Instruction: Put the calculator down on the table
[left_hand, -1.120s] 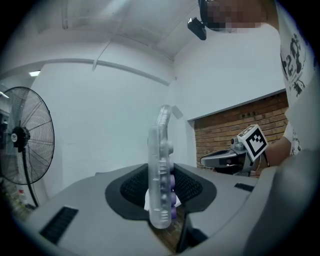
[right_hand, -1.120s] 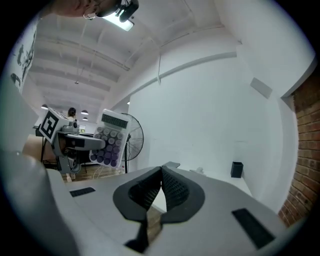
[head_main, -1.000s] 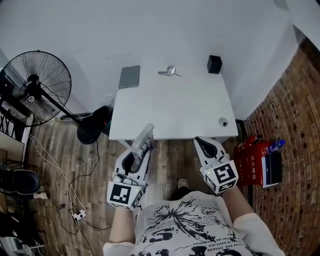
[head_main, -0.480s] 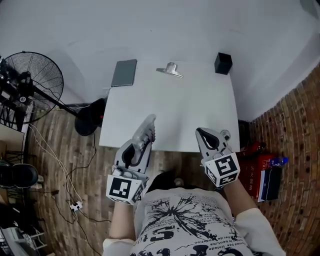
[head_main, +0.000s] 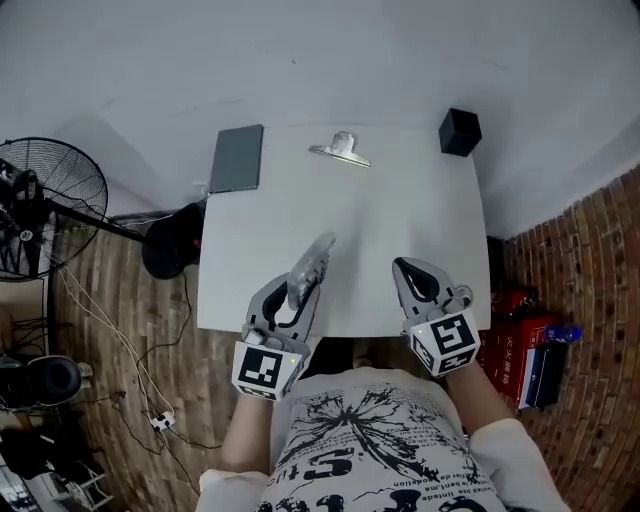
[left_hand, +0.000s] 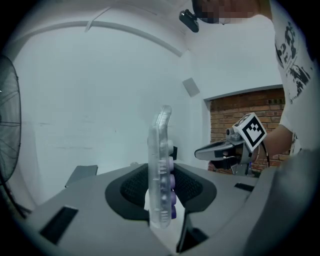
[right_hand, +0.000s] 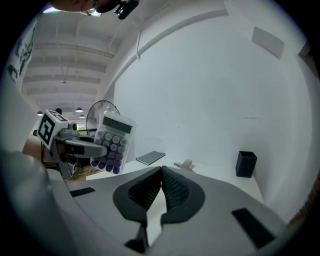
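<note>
A clear calculator (head_main: 309, 270) with purple keys stands edge-up in my left gripper (head_main: 296, 296), whose jaws are shut on its lower end; it hangs over the near left part of the white table (head_main: 400, 215). The left gripper view shows the calculator (left_hand: 162, 170) side-on between the black pads. From the right gripper view the calculator (right_hand: 112, 142) faces me with its display on top. My right gripper (head_main: 408, 270) sits over the table's near right part, jaws pressed together with nothing in them, as the right gripper (right_hand: 161, 186) view confirms.
On the table's far side lie a grey notebook (head_main: 237, 158), a silver clip (head_main: 341, 150) and a black box (head_main: 459, 131). A small round cap (head_main: 462, 293) sits by the near right edge. A fan (head_main: 45, 205) stands on the floor at left, red items (head_main: 520, 345) at right.
Both grippers have moved forward from over the floor in front of the table to above its near edge. The calculator stays held in the left gripper.
</note>
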